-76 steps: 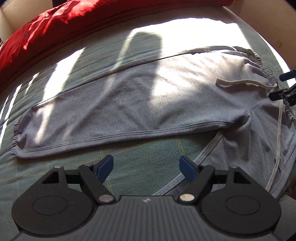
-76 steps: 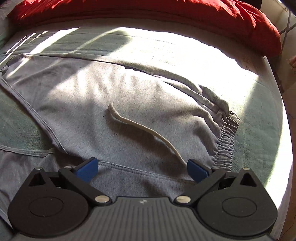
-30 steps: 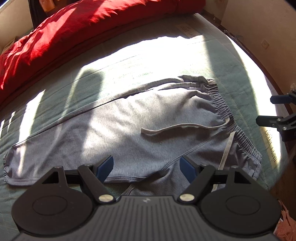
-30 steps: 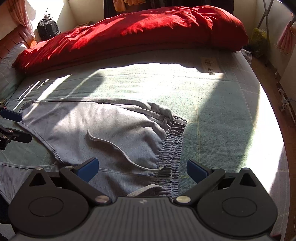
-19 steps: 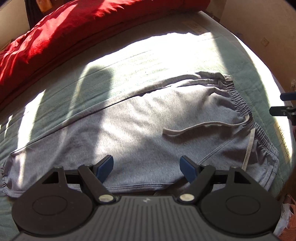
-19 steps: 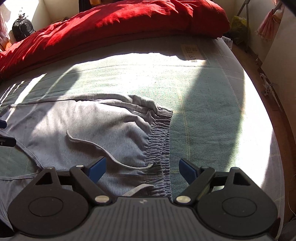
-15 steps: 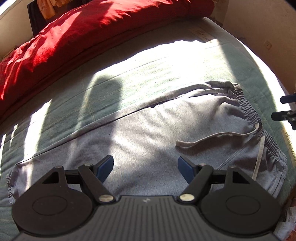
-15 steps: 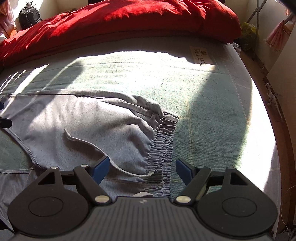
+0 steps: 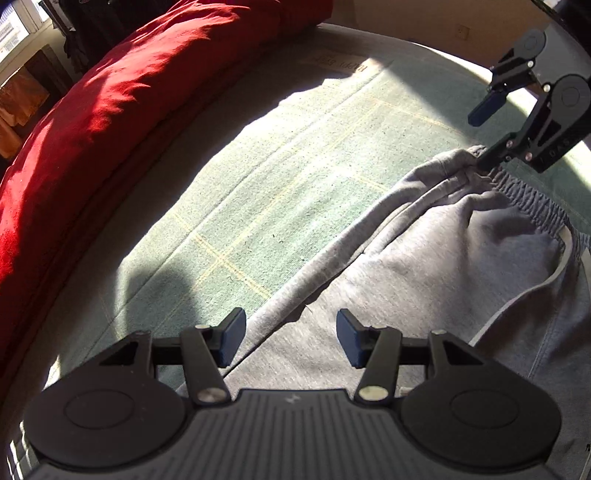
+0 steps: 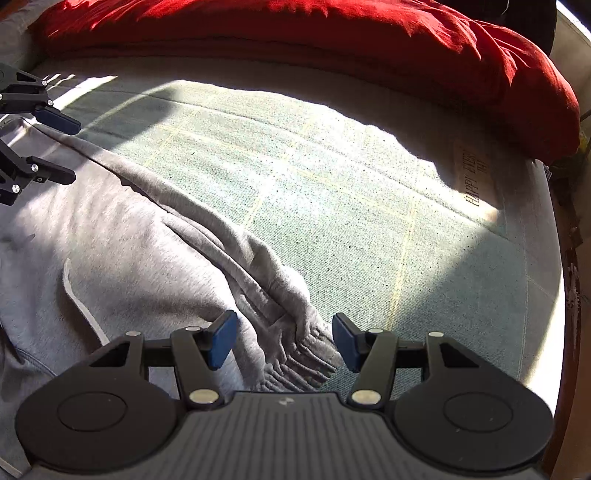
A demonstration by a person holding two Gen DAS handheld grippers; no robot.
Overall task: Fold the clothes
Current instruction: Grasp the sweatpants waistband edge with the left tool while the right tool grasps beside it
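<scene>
Both grippers are down on the bed point(image 9: 295, 177) now, over the grey sweatpants point(image 9: 443, 295) spread flat on the green checked sheet. The left gripper point(image 9: 291, 338) straddles the far folded edge of a pant leg, its jaws closing, blue pads either side of the ridge of cloth and not yet pressing it. The right gripper point(image 10: 281, 341) sits at the gathered waistband point(image 10: 303, 354), jaws closing too, with the bunched corner between the pads, still loose. A pale drawstring point(image 10: 79, 299) lies across the grey fabric. Sunlight cuts bright bands over the sheet, and a red duvet point(image 10: 295, 33) is heaped along the far side.
</scene>
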